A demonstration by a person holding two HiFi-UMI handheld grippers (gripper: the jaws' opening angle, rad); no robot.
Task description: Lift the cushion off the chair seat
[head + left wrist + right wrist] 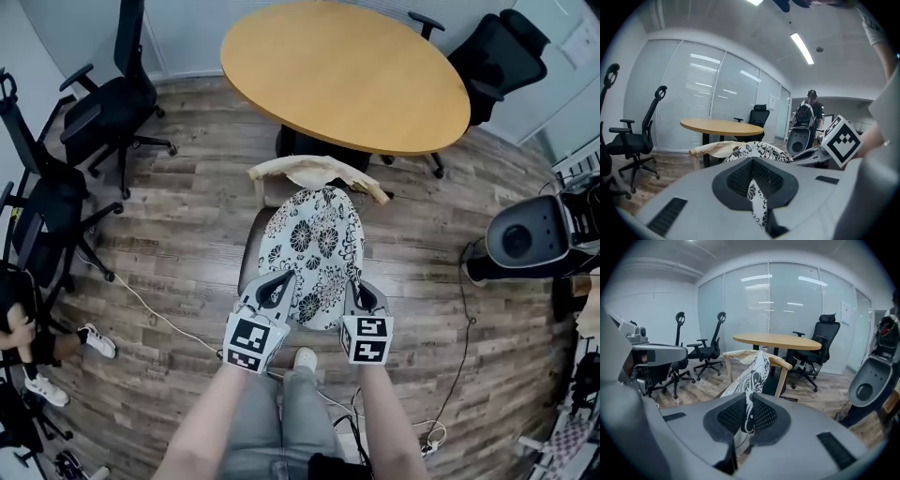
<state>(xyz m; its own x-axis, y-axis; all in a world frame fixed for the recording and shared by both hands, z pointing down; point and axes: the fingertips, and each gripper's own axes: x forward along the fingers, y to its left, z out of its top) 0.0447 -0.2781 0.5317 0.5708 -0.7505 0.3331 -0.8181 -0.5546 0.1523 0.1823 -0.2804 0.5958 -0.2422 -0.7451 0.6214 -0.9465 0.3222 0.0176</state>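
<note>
Jaws of the left gripper pinch the floral cushion at its seven o'clock edge. The cushion hangs tilted over the wooden chair, in front of the backrest. At five o'clock, the right gripper is likewise clamped on its edge. Best approach, I judge: lift both sides evenly, grips firm, until the far edge clears the seat.
</note>
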